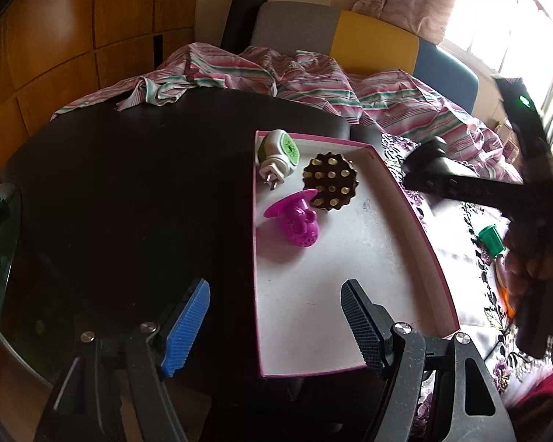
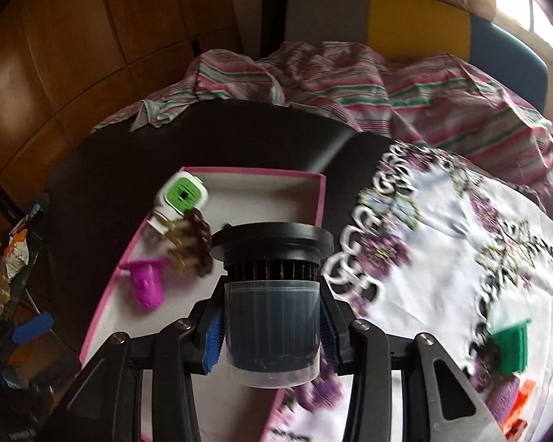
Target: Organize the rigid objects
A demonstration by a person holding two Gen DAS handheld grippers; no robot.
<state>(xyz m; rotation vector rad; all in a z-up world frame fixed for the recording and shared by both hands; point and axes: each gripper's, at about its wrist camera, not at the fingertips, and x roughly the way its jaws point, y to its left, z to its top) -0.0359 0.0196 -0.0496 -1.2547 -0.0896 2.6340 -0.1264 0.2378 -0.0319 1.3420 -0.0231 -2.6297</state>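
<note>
We carry the black filter cup (image 2: 272, 305), right gripper (image 2: 272, 328) jaws clamped on it, over the pink-rimmed tray (image 2: 322, 199). Left gripper (image 1: 276, 326) jaws apart, empty. Next: lower into the tray's bare near half, clear of the magenta strainer (image 2: 145, 283).

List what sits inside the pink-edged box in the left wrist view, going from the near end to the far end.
Bare white floor of the box → magenta perforated strainer → brown studded disc → white and green plug-in device at the far corner.
</note>
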